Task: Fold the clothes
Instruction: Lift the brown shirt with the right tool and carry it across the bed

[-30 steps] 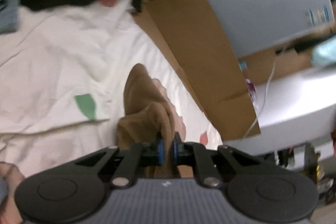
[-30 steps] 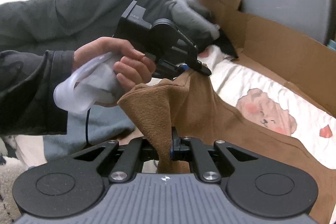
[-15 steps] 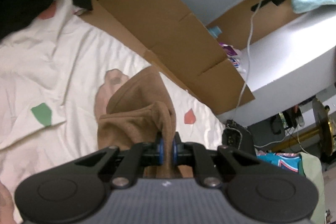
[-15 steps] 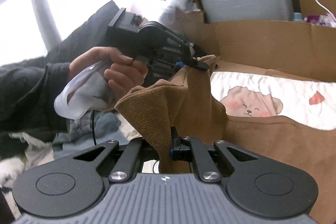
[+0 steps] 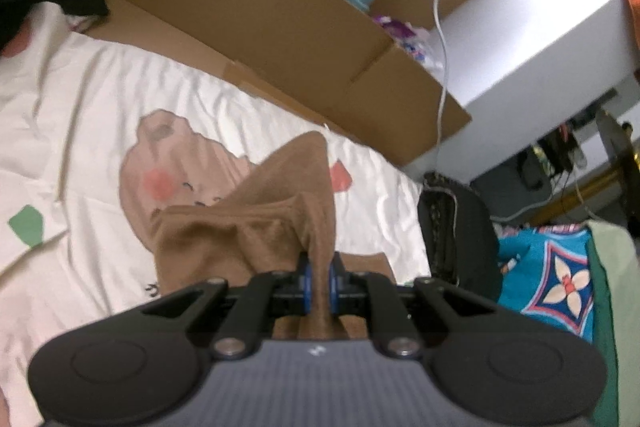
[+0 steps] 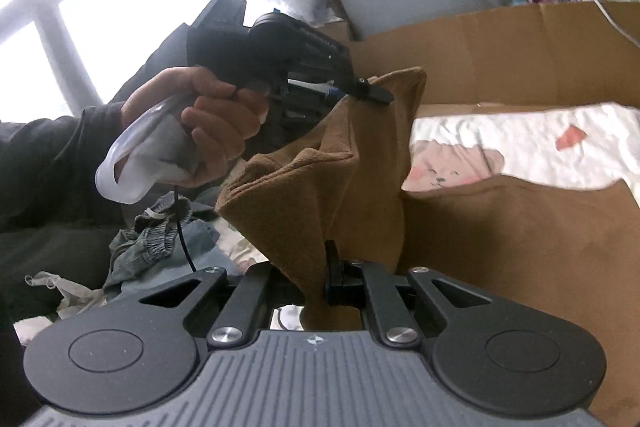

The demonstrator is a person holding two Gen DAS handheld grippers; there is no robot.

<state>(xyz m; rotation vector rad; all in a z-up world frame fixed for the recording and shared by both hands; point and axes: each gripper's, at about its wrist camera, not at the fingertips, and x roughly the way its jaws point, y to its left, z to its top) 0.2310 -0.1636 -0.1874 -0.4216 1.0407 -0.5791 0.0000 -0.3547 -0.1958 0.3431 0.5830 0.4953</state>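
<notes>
A brown fleece garment (image 6: 520, 227) lies partly on a white bedsheet with a bear print (image 5: 160, 179), one end lifted off it. My left gripper (image 5: 318, 277) is shut on a bunched edge of the brown garment (image 5: 256, 227). My right gripper (image 6: 320, 281) is shut on another edge of the same cloth, which hangs taut between the two. In the right wrist view a hand (image 6: 216, 131) holds the left gripper (image 6: 360, 91) higher up, pinching the cloth's upper corner.
Flattened cardboard (image 5: 280, 27) lines the far side of the bed below a grey wall. A white cable (image 5: 440, 27) hangs there. A dark bag (image 5: 456, 235) and a patterned blue cloth (image 5: 552, 275) sit to the right. Grey-blue clothes (image 6: 160, 239) are piled on the left.
Both grippers have risen and swung right with the brown garment, lifting its held edge higher off the sheet. The bear print has come into full view.
</notes>
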